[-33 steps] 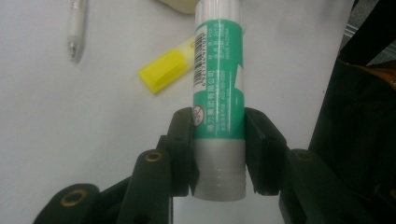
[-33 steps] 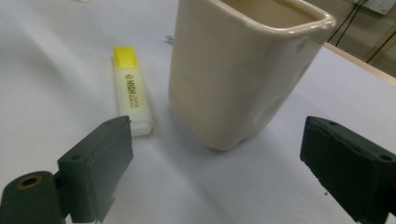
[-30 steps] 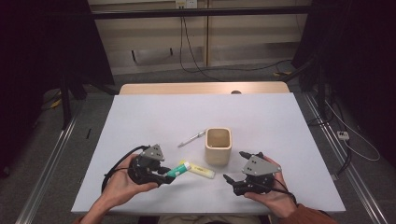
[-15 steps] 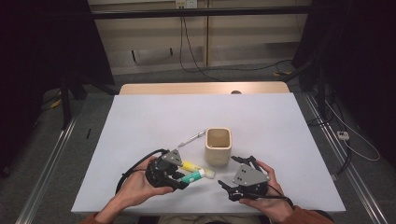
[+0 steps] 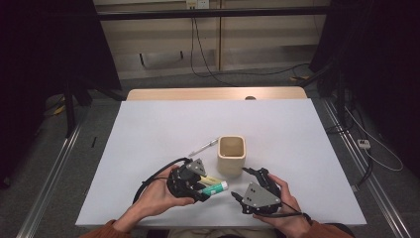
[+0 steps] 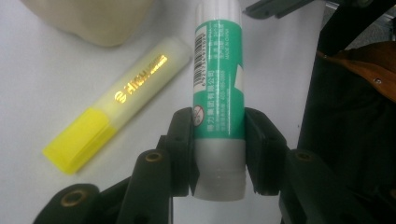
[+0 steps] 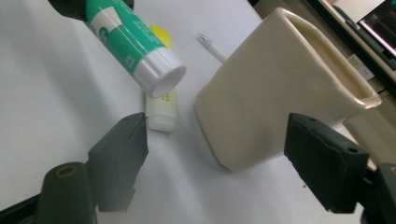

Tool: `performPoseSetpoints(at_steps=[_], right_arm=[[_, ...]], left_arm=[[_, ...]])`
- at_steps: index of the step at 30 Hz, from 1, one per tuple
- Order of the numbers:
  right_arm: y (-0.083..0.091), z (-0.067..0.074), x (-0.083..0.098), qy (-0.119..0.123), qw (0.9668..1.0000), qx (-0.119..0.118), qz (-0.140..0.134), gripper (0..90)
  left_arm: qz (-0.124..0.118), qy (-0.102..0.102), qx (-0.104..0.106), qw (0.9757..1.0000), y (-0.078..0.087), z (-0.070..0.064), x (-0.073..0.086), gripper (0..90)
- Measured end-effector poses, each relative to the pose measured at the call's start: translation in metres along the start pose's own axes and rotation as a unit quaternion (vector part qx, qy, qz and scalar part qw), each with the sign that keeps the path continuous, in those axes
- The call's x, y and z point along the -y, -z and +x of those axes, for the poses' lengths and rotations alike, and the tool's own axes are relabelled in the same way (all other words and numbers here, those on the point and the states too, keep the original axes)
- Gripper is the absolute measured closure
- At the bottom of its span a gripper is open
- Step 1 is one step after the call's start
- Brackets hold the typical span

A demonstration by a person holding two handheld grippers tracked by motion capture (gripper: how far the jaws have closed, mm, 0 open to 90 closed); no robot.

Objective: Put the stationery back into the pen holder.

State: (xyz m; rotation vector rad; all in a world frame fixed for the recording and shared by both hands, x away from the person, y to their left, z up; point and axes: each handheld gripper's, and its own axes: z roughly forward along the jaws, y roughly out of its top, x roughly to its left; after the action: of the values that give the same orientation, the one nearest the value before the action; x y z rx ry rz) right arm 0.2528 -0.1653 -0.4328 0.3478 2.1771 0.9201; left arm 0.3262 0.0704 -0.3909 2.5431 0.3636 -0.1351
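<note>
glue stick (image 6: 218, 98) clamped in left jaws, carried toward cup (image 5: 231, 156); right jaws apart, just narrowing, empty; drop-in likely next.

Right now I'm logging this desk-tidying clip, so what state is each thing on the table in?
Glue stick: clamped in the left gripper, lifted off the table, cap on.
Highlighter: lying flat on the table, capped, untouched.
Cup: upright, nothing visible inside.
Pen: lying flat behind the cup.
Right gripper: open, jaws just been closing, nothing gripped, cup just ahead.
</note>
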Motion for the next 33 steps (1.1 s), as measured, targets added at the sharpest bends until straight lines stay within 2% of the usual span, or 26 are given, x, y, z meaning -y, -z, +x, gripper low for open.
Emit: performPoseSetpoints(at_steps=[3, 5, 8, 9, 11, 13, 16, 18, 19, 22, 23, 25, 26, 28, 29, 31, 33], right_arm=[[0.000, 0.007, -0.002, 0.045, 0.9989, 0.016, 0.001, 25.1], [0.001, 0.010, -0.003, 0.064, 0.9977, 0.023, -0.001, 26.8], [0.001, 0.011, -0.004, 0.085, 0.9959, 0.031, -0.003, 30.7], [0.001, 0.012, -0.004, 0.091, 0.9953, 0.032, -0.002, 31.6], [0.002, 0.014, -0.004, 0.102, 0.9940, 0.038, -0.002, 36.7], [0.002, 0.017, -0.004, 0.124, 0.9912, 0.045, 0.000, 38.7], [0.001, 0.021, -0.005, 0.162, 0.9856, 0.049, 0.002, 41.0], [0.001, 0.025, -0.005, 0.176, 0.9831, 0.052, 0.002, 43.2], [0.000, 0.027, -0.005, 0.179, 0.9826, 0.049, 0.003, 44.2], [0.000, 0.029, -0.006, 0.199, 0.9786, 0.054, 0.003, 45.1], [-0.001, 0.030, -0.005, 0.191, 0.9800, 0.055, 0.009, 45.8], [-0.002, 0.030, -0.005, 0.202, 0.9779, 0.054, 0.009, 48.2], [-0.002, 0.032, -0.004, 0.201, 0.9781, 0.053, 0.012, 49.4], [-0.002, 0.033, -0.005, 0.223, 0.9735, 0.051, 0.009, 52.5], [-0.003, 0.036, -0.004, 0.214, 0.9753, 0.053, 0.008, 53.3], [-0.003, 0.035, -0.007, 0.234, 0.9706, 0.055, 0.004, 55.2], [-0.002, 0.037, -0.007, 0.223, 0.9732, 0.057, 0.005, 56.2]], left_arm=[[0.005, -0.010, 0.002, 0.9999, -0.003, 0.000, -0.005, 65.7], [0.009, -0.011, 0.006, 0.9999, -0.005, 0.000, -0.009, 65.7], [0.010, -0.016, 0.008, 0.9998, -0.008, 0.000, -0.014, 65.7], [0.004, -0.011, 0.010, 0.9999, -0.009, 0.000, -0.016, 65.7], [0.005, -0.020, 0.012, 0.9997, -0.010, 0.001, -0.019, 65.7], [0.012, -0.022, 0.011, 0.9996, -0.010, -0.001, -0.023, 65.7], [0.010, -0.028, 0.017, 0.9994, -0.014, -0.002, -0.026, 65.7], [0.011, -0.029, 0.021, 0.9993, -0.015, -0.001, -0.029, 65.7], [0.010, -0.028, 0.021, 0.9994, -0.015, -0.001, -0.030, 65.7], [0.018, -0.031, 0.024, 0.9991, -0.017, 0.000, -0.033, 65.7], [0.021, -0.033, 0.024, 0.9989, -0.018, 0.001, -0.034, 65.7], [0.022, -0.031, 0.026, 0.9990, -0.021, 0.002, -0.035, 65.7], [0.020, -0.029, 0.030, 0.9989, -0.022, 0.002, -0.035, 65.7], [0.020, -0.027, 0.029, 0.9990, -0.022, 0.003, -0.036, 65.7], [0.022, -0.027, 0.030, 0.9989, -0.022, 0.003, -0.037, 65.7], [0.019, -0.025, 0.035, 0.9989, -0.023, 0.003, -0.038, 65.7], [0.019, -0.027, 0.036, 0.9988, -0.024, 0.002, -0.039, 65.7]])
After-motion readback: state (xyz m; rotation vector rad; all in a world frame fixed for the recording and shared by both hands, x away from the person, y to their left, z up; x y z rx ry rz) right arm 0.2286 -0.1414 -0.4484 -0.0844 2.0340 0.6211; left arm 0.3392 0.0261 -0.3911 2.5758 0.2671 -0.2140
